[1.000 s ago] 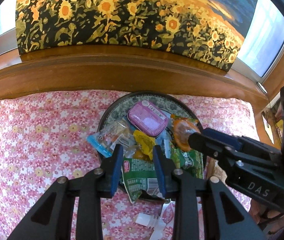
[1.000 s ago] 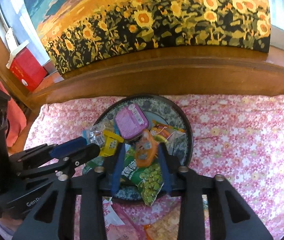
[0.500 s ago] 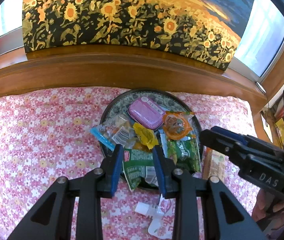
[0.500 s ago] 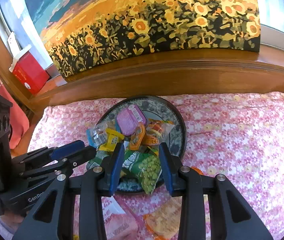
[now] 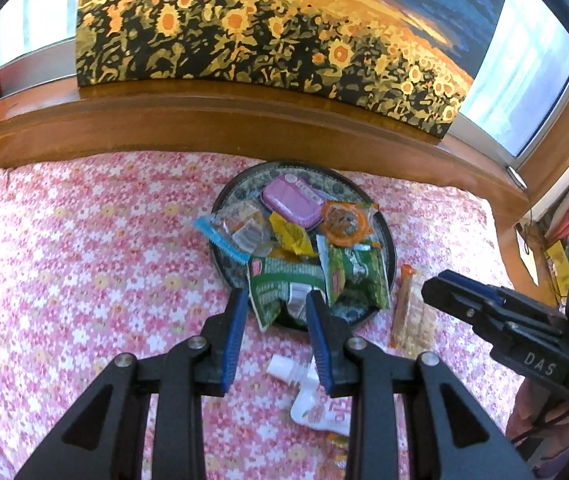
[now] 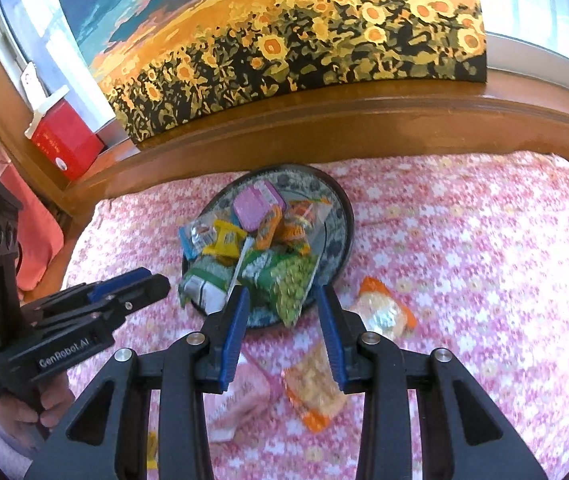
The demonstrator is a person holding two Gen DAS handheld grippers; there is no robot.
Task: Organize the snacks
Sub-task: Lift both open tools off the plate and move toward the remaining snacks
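A round dark patterned plate [image 5: 390, 248] [image 6: 343, 216] sits on the pink floral cloth, piled with snacks: a pink tin [image 5: 290, 204] [image 6: 254, 208], an orange jelly cup [image 5: 342, 222], yellow sachets and green packets [image 5: 284, 288] [image 6: 288, 280]. My left gripper [image 5: 278, 336] stands open just short of the plate's near rim, nothing between its blue pads. My right gripper [image 6: 282, 320] is open too, empty, above the cloth in front of the plate. Each gripper shows in the other's view: the right gripper [image 5: 444, 288] at the right, the left gripper [image 6: 140, 284] at the left.
Loose snacks lie on the cloth near the plate: a white spouted pouch [image 5: 316, 404], orange-ended cracker packets [image 5: 408, 316] [image 6: 384, 312] [image 6: 316, 396] and a pink packet [image 6: 240, 400]. Behind stands a wooden ledge [image 5: 244, 120] with a sunflower painting and a red box [image 6: 66, 144].
Both grippers have drawn back from the plate, which now looks smaller and farther. The orange packet that was between my right fingers lies on the pile. More loose snacks show on the cloth.
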